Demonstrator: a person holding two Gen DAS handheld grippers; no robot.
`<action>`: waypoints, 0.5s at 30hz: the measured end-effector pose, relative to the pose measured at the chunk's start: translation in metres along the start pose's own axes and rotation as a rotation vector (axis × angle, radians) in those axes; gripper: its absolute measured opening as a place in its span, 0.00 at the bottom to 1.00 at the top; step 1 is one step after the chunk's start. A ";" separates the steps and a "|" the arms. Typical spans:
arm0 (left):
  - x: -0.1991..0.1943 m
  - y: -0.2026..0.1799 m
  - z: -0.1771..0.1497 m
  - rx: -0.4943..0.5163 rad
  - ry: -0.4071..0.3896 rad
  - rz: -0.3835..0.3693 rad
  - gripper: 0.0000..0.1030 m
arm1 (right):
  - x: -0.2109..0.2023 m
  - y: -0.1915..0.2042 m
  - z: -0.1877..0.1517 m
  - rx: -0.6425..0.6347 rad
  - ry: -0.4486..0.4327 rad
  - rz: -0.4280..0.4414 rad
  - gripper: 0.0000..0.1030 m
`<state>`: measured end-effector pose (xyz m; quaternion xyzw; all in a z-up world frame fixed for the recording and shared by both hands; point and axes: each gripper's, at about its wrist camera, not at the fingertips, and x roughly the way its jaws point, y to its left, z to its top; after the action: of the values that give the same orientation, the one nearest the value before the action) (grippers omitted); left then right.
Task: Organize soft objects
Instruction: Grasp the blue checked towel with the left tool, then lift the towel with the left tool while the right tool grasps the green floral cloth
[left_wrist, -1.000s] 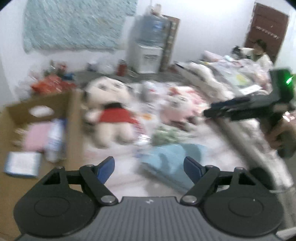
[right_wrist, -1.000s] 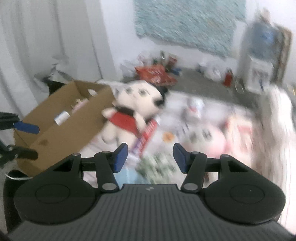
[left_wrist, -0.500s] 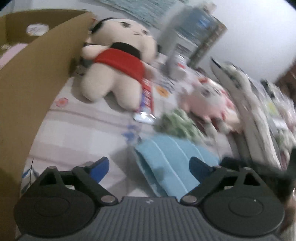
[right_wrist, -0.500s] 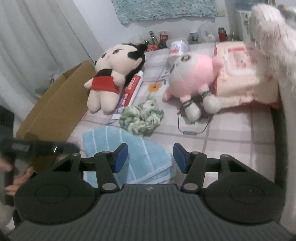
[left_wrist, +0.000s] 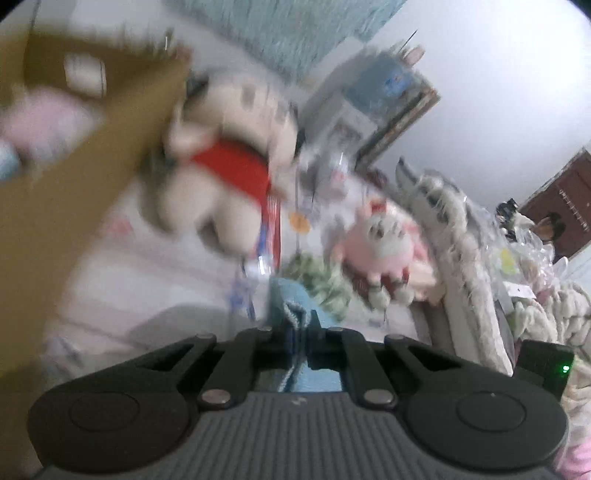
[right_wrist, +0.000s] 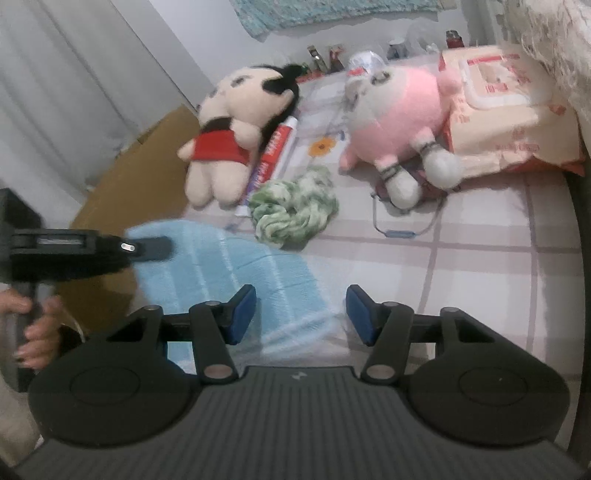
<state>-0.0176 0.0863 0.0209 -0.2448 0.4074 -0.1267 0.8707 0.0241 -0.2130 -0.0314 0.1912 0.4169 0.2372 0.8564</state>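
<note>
Left gripper (left_wrist: 299, 332) clenched on edge of blue towel (right_wrist: 229, 269), lying on bed beside cardboard box (right_wrist: 129, 192). Right gripper (right_wrist: 301, 314) released, hovering above. Best to lift slowly, keeping towel from dragging green yarn (right_wrist: 295, 206).

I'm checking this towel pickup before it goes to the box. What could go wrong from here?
1. The left claw pinches only a bunched edge of the blue towel; the rest trails on the bed and may slip free.
2. The trailing towel lies against the green yarn bundle and near the toothpaste tube, so it could drag them.
3. The cardboard box wall stands close on the left; the towel may catch on its rim.
</note>
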 end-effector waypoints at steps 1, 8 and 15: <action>-0.016 -0.010 0.004 0.038 -0.029 0.028 0.07 | -0.004 0.002 0.001 -0.001 -0.009 0.012 0.53; -0.056 -0.094 0.014 0.442 -0.043 0.260 0.08 | -0.023 0.011 0.007 0.017 -0.055 0.117 0.53; 0.056 -0.126 -0.047 0.569 0.268 0.102 0.19 | -0.033 -0.012 0.006 0.100 -0.073 0.135 0.53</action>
<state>-0.0208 -0.0586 0.0258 0.0482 0.4782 -0.2230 0.8481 0.0145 -0.2422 -0.0137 0.2701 0.3829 0.2660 0.8424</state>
